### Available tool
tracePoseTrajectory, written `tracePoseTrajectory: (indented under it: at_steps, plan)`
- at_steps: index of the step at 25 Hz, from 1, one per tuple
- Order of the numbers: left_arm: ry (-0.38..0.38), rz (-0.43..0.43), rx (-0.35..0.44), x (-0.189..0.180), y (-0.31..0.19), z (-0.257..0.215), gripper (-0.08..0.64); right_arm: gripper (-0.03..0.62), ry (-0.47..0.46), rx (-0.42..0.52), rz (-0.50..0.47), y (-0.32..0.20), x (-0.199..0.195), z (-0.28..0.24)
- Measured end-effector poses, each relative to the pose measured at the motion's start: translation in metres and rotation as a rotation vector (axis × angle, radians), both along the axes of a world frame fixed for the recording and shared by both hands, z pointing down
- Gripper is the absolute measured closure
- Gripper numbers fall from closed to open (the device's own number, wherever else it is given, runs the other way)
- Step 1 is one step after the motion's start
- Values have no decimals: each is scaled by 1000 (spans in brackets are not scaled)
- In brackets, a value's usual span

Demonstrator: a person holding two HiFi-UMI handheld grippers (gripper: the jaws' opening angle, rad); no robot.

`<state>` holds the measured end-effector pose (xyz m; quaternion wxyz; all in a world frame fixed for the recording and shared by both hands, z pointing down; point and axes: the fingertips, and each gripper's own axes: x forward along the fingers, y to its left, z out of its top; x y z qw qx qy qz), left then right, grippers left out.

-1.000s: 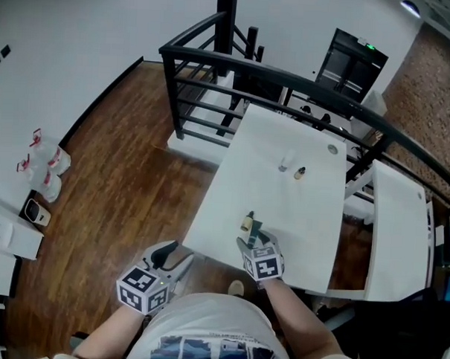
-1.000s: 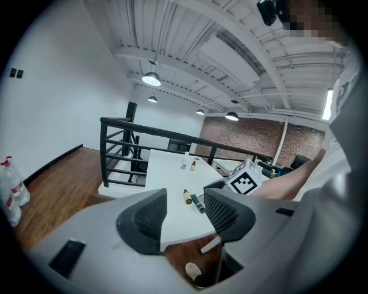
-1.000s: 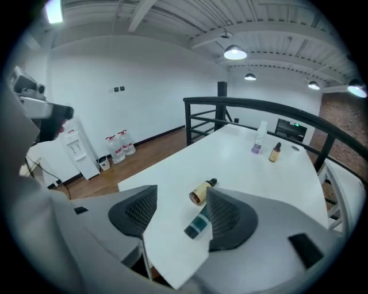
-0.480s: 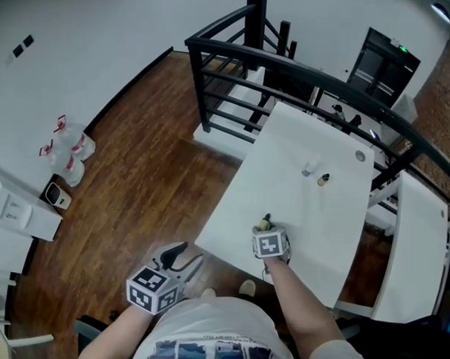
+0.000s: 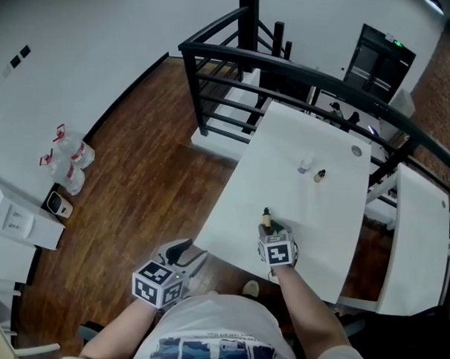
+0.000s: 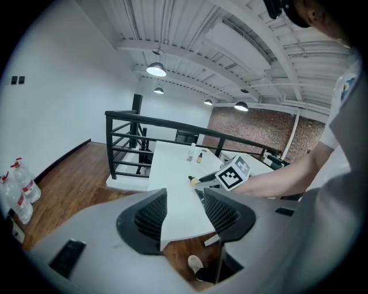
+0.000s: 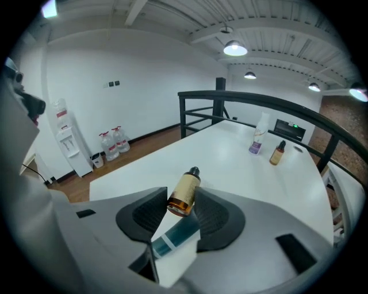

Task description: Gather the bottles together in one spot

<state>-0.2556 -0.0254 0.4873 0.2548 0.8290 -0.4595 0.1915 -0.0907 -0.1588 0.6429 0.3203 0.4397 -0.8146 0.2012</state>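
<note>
On the long white worktop, the right hand-held gripper is set near the front edge. Its jaws have just been closing, and they are now clamped on the base end of a small amber glass bottle with a cream label and a black cap. The bottle is held tilted, with its cap pointing away along the worktop. The left hand-held gripper is held off the worktop's near corner, above the wooden floor, with its jaws apart and nothing between them. A dark teal tube with a white band is seen just below the right jaws; whether it is touched cannot be told. Well apart, at the far end, a clear bottle with a purple label and a tiny amber dropper bottle stand upright just beside each other, so that spot is judged the likely gathering place. Because only the rounded base is pinched, the bottle could pivot or slip during carrying. The teal tube could be dragged off the near edge on lifting, and the upright pair could be toppled by a careless set-down.
</note>
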Motion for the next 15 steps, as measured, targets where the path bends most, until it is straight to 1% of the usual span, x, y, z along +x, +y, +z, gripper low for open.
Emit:
tracePoseTrajectory:
  at_steps: [2, 3, 5, 6, 7, 8, 9, 11, 12, 13, 14, 15]
  plan:
    - [39, 14, 4, 9, -10, -3, 382, 426, -66, 49, 11, 6, 5, -27]
    - [70, 18, 6, 13, -16, -6, 382, 426, -97, 77, 13, 12, 7, -43]
    - [164, 36, 2, 26, -29, -11, 382, 428, -156, 139, 16, 30, 11, -75]
    - [228, 48, -14, 35, -38, -11, 382, 428, -180, 171, 20, 40, 14, -92]
    - [306, 59, -49, 46, -48, -9, 382, 428, -201, 203, 26, 49, 16, -107]
    - [401, 71, -106, 60, -59, -4, 382, 430, -222, 233, 34, 57, 18, -122]
    - [519, 89, -185, 77, -68, 2, 382, 430, -243, 262, 43, 66, 19, -136]
    - [812, 137, -366, 113, -80, 4, 382, 430, -266, 317, 54, 85, 18, -162]
    - [936, 160, -425, 127, -83, -2, 374, 431, -269, 342, 54, 95, 16, -172]
    - [1014, 185, -451, 138, -83, -9, 368, 431, -268, 363, 53, 105, 14, -181]
    - [1046, 218, -460, 147, -81, -16, 367, 430, -263, 381, 53, 114, 12, -186]
    - [1050, 262, -468, 156, -76, -22, 367, 431, -256, 397, 55, 122, 11, -188]
